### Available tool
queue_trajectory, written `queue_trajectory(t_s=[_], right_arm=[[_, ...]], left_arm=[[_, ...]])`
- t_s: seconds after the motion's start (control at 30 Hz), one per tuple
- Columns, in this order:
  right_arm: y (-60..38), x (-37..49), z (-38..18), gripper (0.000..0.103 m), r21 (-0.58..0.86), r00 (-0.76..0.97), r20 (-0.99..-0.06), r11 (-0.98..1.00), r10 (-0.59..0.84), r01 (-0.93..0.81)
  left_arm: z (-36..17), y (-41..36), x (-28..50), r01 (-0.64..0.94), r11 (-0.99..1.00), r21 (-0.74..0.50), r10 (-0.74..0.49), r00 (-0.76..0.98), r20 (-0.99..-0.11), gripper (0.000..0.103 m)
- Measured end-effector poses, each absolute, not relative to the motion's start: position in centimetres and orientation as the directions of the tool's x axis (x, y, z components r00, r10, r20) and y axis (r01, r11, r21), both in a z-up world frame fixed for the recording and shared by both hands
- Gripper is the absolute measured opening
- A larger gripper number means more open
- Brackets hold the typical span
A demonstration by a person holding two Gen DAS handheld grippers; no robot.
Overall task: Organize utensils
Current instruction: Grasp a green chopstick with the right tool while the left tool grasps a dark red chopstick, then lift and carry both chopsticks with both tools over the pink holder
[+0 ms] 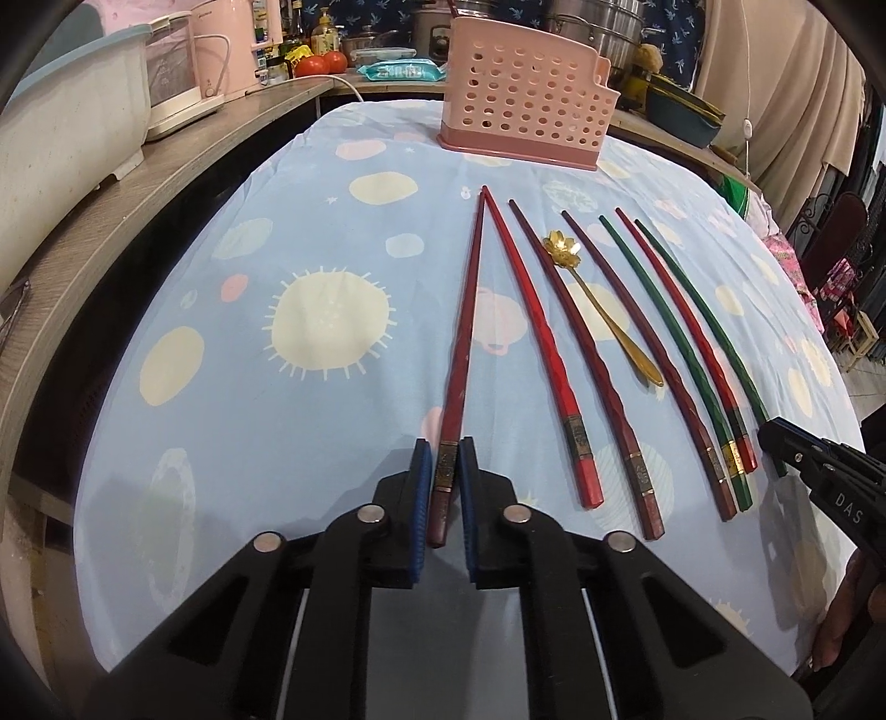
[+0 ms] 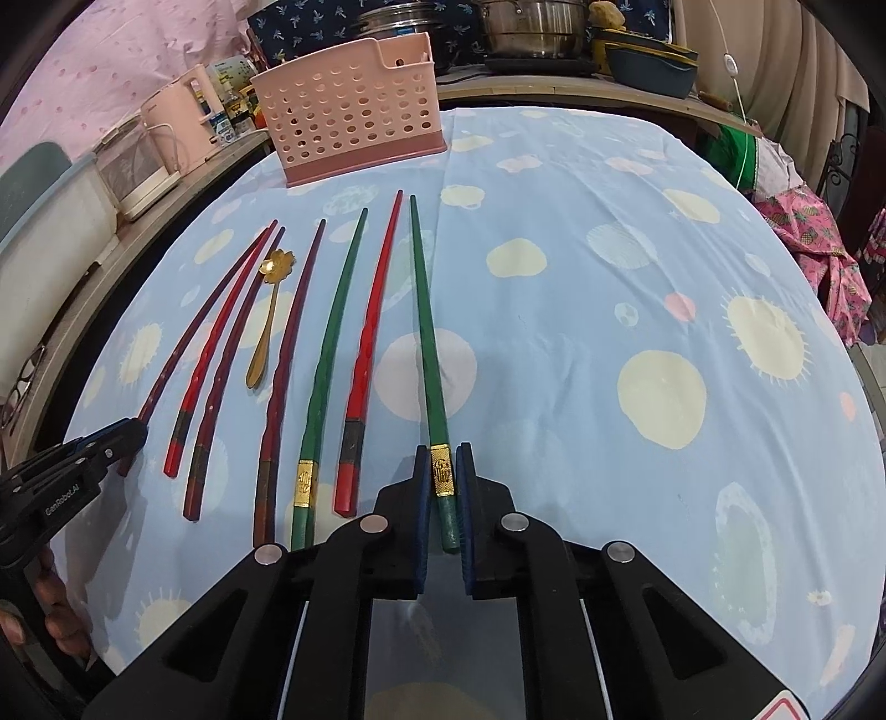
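Left wrist — dark-red chopstick (image 1: 462, 332) tip-away, lengthwise.

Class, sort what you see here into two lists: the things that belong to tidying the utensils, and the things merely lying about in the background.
Belongs to the job:
- dark red chopstick, between the left gripper fingers
- green chopstick, between the right gripper fingers
- gold spoon
- pink utensil holder

Just lying about:
- tomatoes
- steel pot
- pink kettle
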State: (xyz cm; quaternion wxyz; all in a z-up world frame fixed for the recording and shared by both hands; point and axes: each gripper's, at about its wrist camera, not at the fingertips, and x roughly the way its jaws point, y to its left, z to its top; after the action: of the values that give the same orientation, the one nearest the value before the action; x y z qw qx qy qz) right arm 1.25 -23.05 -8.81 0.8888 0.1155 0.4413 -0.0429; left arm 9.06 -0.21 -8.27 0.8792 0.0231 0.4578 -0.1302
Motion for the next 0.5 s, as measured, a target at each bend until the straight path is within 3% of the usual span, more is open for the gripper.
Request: queue_trajectory(t_s=[0.5], right_arm=[[-24.1, 0.9, -3.2, 0.007, 0.215, 0.703, -0.71, 0.964, 0.043, 0.158]], left_arm=[[-4.0, 0.8, 9.5, 0.224, 0.968, -0.115, -0.23, 0.601, -0.765, 0.008]])
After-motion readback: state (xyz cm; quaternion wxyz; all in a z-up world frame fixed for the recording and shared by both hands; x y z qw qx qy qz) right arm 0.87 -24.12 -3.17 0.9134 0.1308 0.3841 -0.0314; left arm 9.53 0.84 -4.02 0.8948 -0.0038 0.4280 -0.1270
